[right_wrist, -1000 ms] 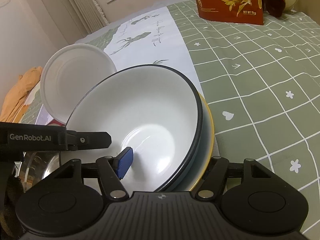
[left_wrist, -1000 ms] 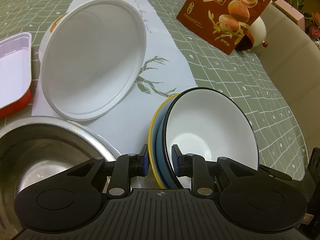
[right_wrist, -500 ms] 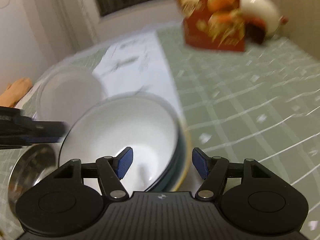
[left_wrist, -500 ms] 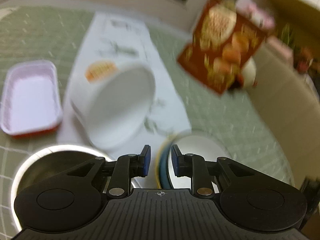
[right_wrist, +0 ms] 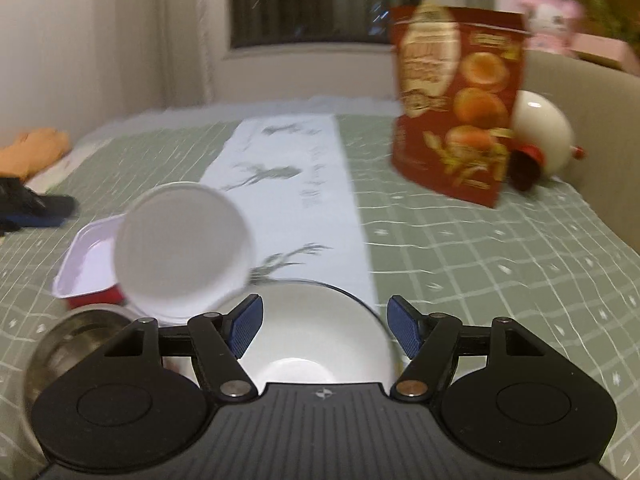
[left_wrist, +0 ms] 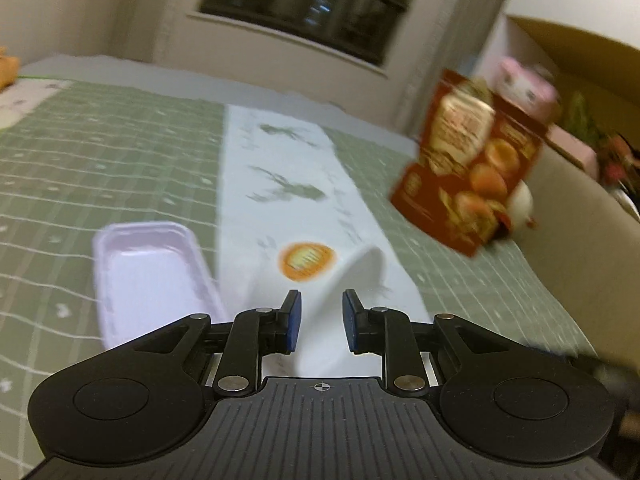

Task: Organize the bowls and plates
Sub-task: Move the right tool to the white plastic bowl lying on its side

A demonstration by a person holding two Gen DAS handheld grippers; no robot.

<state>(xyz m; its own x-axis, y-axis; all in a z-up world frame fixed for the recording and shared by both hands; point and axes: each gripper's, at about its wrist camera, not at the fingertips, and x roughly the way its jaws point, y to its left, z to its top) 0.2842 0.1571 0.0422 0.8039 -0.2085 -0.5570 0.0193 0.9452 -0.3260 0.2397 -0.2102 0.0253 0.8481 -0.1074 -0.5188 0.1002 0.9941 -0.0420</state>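
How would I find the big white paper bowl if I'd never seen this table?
Look at the green checked tablecloth and find the white paper strip running down its middle. At the strip's near end, beside the shallow tray with a red outside, is the paper bowl. It alone is tipped on its side, mouth facing you, plain white inside; the black-rimmed bowl sits upright.

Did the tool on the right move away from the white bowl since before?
Yes. The right tool rose and tipped up: the white bowl sank low in view while the red bag came forward.
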